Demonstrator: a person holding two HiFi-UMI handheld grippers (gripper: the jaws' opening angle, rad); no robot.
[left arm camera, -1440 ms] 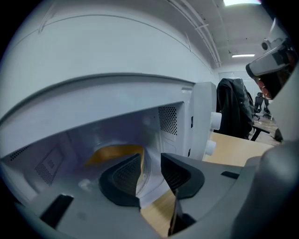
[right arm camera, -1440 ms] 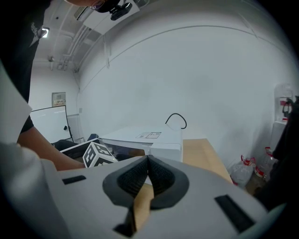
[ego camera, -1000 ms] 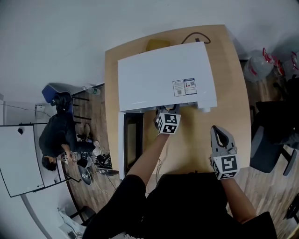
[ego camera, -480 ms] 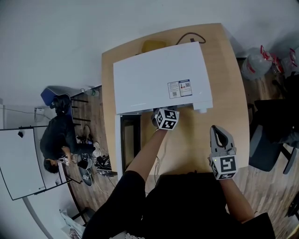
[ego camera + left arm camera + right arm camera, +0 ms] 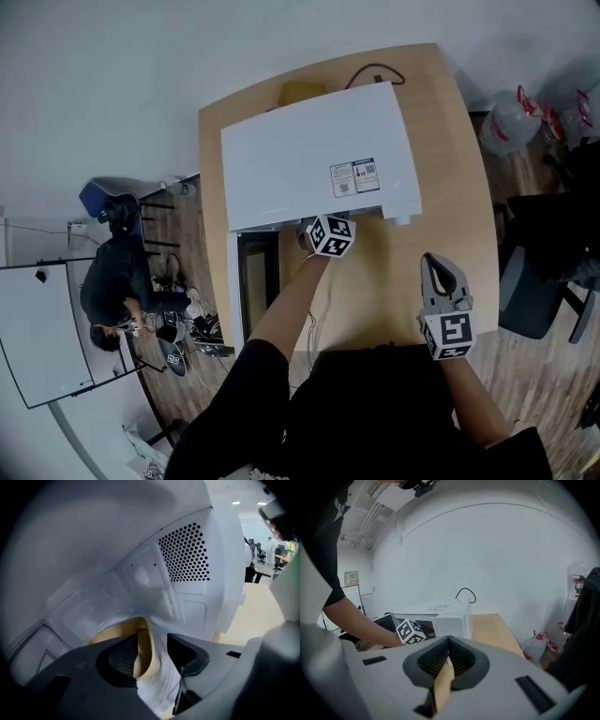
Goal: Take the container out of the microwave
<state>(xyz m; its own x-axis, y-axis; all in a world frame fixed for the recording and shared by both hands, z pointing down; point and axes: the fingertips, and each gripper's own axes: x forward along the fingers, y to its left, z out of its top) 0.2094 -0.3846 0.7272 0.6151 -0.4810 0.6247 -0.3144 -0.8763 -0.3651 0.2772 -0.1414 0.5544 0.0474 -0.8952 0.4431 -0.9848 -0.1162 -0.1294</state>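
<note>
Two grippers: left gripper [image 5: 152, 641], reaching into the open microwave [image 5: 319, 155], sets its just-opened, wide-apart jaws astride a wall of the tan container [image 5: 140, 641] inside the cavity, seemingly for a grip; right gripper [image 5: 447, 656], jaws closed and empty, waits at the microwave's five o'clock.

Smooth white microwave [image 5: 314, 155], matt wood-grain table [image 5: 450, 216], smooth tan container [image 5: 143, 639]

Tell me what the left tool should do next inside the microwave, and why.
Probably close the left tool on the container. Its jaws have just been opening and now stand apart inside the microwave. The container's tan wall is between them, close to one pad but apparently not yet pinched.
</note>
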